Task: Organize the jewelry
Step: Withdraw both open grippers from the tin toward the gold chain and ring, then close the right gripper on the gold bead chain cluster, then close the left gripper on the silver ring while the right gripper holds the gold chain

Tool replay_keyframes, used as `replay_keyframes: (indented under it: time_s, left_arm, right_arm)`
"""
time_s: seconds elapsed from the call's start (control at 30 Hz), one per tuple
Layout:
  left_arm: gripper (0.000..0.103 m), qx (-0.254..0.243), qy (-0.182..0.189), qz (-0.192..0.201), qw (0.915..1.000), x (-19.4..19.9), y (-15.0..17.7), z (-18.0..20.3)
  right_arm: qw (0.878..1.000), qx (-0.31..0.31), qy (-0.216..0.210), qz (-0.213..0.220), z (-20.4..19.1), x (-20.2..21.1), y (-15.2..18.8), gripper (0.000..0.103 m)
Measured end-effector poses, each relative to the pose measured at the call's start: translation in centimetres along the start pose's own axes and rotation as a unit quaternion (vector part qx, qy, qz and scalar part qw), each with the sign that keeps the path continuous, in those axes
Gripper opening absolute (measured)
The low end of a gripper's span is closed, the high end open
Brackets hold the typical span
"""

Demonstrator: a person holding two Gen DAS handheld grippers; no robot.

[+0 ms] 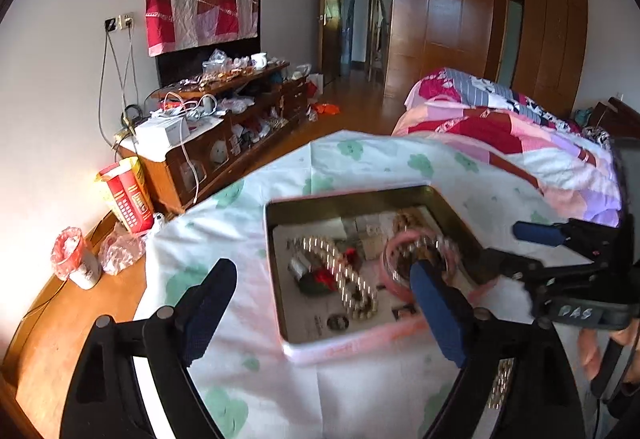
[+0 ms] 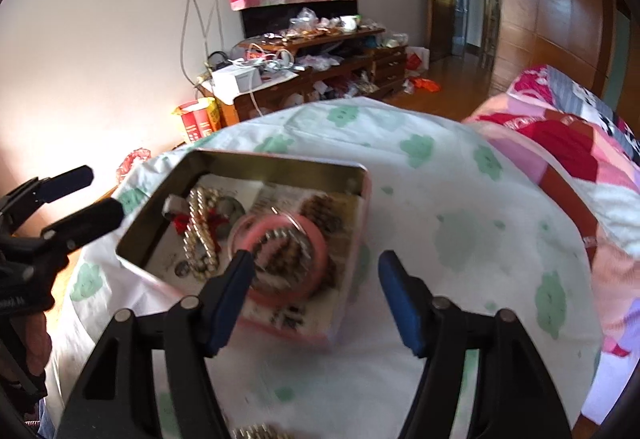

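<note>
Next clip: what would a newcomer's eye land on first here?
The open metal tin, sitting on the white cloth with green flowers, stands out at centre. Inside it a pearl-like bead strand lies left of a pink ring-shaped case. The left gripper and right gripper frame the tin with jaws open.

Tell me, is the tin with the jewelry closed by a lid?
No, the tin stands open with no lid on it, and the pearl necklace and the pink round box inside show plainly.

Left gripper [image 1: 320,303] and right gripper [image 2: 316,299] (jaws apart, empty)
</note>
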State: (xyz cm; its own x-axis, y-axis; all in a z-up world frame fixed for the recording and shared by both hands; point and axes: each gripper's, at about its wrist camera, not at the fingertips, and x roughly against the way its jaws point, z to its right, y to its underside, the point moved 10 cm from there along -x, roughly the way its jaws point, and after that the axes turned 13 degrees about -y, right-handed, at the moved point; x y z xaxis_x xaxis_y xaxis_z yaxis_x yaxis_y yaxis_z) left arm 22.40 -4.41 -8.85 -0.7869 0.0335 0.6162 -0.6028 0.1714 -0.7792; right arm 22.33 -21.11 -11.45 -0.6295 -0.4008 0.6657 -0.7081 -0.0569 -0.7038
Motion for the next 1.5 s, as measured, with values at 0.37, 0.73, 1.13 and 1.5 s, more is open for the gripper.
replay_keyframes:
  time_s: [0.37, 0.73, 1.13, 1.5]
  left_arm:
    - [0.089, 0.002, -0.027, -0.050, 0.9984, 2.0, 7.7, 1.7]
    - [0.089, -0.012, -0.025, -0.069, 0.9973, 2.0, 9.3, 3.3]
    - [0.089, -0.048, 0.036, -0.068, 0.9959, 3.2, 9.6, 8.3]
    - [0.072, -0.093, 0.043, -0.100, 0.9897, 1.6, 11.3, 10.7]
  right_arm:
    - [0.999, -0.014, 0.006, -0.029, -0.7, 3.9, 8.4, 0.068]
    - [0.998, -0.013, -0.025, -0.063, -3.2, 2.4, 12.1, 0.068]
    - [0.998, -0.033, 0.020, -0.047, 0.4, 3.7, 12.2, 0.017]
    - [0.999, -0.029, 0.020, -0.040, 0.1, 3.5, 12.3, 0.017]
